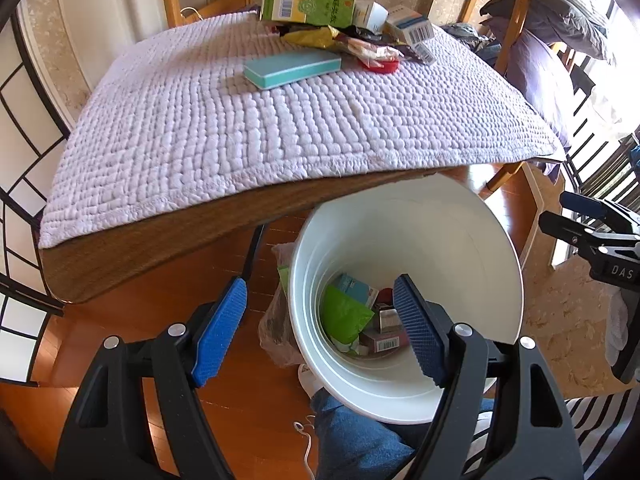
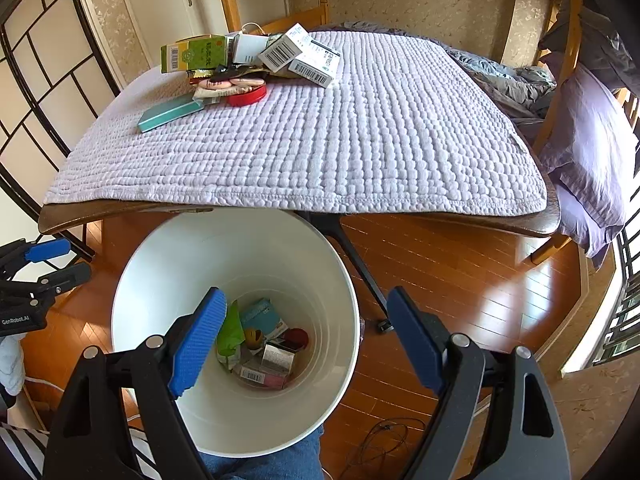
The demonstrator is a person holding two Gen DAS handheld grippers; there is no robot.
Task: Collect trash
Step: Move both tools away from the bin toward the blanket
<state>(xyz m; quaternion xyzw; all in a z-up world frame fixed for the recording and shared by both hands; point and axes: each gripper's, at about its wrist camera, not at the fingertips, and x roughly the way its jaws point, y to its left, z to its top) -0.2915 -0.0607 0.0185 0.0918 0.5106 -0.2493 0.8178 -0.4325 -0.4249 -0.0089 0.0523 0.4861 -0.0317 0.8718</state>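
Note:
A white trash bin [image 1: 460, 240] [image 2: 168, 264] stands on the floor below the table's near edge. It holds boxes and a green wrapper [image 1: 344, 314] [image 2: 231, 330]. My left gripper [image 1: 320, 330] is open and empty above the bin's left rim. My right gripper [image 2: 308, 340] is open and empty above the bin's right rim. A pile of trash lies at the table's far side: a green box [image 1: 308, 4] [image 2: 194, 54], white boxes [image 1: 416, 28] [image 2: 314, 66], wrappers [image 1: 352, 42], a red lid [image 2: 246, 96] and a teal box [image 1: 292, 68] [image 2: 170, 112].
A white quilted cloth [image 1: 240, 132] [image 2: 340, 140] covers the wooden table. A bed with purple bedding [image 2: 592, 140] is at the right. A wooden chair [image 1: 516, 40] stands behind the table. My jeans-clad leg [image 1: 352, 440] is under the bin. A cable [image 2: 384, 436] lies on the floor.

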